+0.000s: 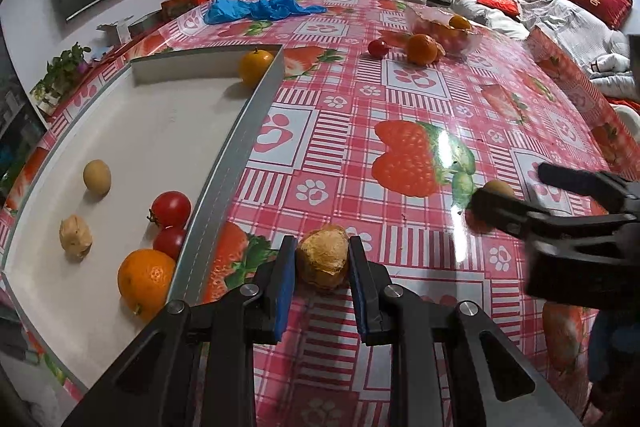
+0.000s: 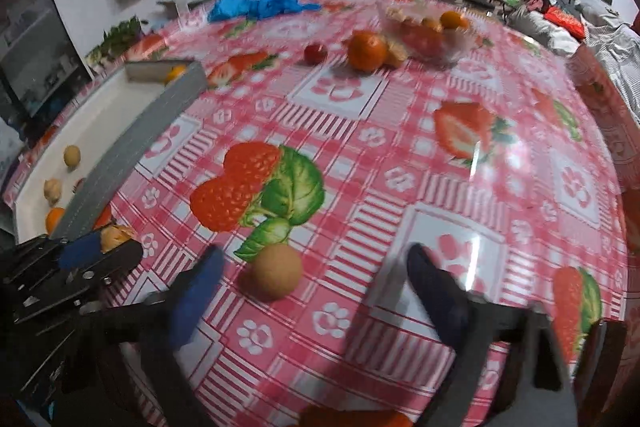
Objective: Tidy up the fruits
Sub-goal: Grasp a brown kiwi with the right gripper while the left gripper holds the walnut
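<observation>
My left gripper (image 1: pixel 322 243) is shut on a wrinkled tan walnut (image 1: pixel 323 261), held just right of the grey tray's wall (image 1: pixel 240 131); the right wrist view shows this walnut (image 2: pixel 116 235) too. In the tray lie an orange (image 1: pixel 146 279), two tomatoes (image 1: pixel 171 209), another walnut (image 1: pixel 75 235), a round brown longan (image 1: pixel 97 177) and a far orange (image 1: pixel 256 67). My right gripper (image 2: pixel 314 255) stands open over the tablecloth. A second brown longan (image 2: pixel 276 271) rests on the cloth between its fingers, nearer the left one, untouched.
A clear bowl (image 2: pixel 460 45) of fruit stands at the far side, with an orange (image 2: pixel 366 51) and a small tomato (image 2: pixel 315 53) beside it. Blue gloves (image 1: pixel 260 9) lie further back. The table edge runs along the right.
</observation>
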Demonstrator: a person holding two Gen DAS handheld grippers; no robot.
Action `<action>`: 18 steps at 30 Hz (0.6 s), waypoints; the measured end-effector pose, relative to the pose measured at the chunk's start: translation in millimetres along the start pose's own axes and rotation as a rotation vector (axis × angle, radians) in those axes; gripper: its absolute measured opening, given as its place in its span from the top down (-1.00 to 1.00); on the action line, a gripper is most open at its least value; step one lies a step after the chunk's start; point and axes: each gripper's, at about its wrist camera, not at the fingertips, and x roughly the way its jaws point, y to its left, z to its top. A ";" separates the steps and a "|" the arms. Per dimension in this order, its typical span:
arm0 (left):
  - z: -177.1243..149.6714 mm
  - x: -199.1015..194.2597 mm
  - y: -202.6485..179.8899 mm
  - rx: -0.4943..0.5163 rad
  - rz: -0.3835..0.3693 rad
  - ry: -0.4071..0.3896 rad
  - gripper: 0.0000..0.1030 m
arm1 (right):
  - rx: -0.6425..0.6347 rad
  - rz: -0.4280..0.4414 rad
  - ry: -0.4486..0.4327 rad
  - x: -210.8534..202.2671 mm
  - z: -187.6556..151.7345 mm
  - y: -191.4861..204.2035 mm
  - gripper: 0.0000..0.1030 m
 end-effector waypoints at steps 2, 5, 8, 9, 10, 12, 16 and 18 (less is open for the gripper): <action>-0.2 -0.3 0.9 -0.001 -0.002 0.000 0.49 | -0.028 -0.034 -0.007 1.0 0.9 8.0 -0.37; -0.5 -0.4 1.8 -0.001 -0.001 0.000 0.49 | -0.072 -0.059 -0.017 0.0 -1.3 18.1 0.20; -0.7 -0.4 1.9 0.000 -0.003 0.000 0.49 | -0.092 -0.070 -0.017 -2.1 -1.4 23.9 0.48; -0.7 -0.5 2.2 0.000 -0.005 0.001 0.49 | -0.086 -0.065 -0.014 -2.8 -1.1 23.3 0.48; -0.6 -0.7 2.5 0.000 -0.008 0.002 0.49 | -0.077 -0.050 -0.012 -3.2 -0.7 21.6 0.48; 0.0 -0.8 3.7 -0.003 -0.015 0.007 0.49 | -0.052 -0.018 -0.008 -6.2 -0.9 17.3 0.48; 1.8 -0.5 6.5 -0.019 -0.031 0.014 0.49 | -0.025 0.011 -0.015 -14.4 -1.0 10.8 0.47; 2.4 -0.9 7.5 -0.025 -0.040 0.018 0.49 | -0.014 0.019 -0.017 -17.6 0.1 8.0 0.47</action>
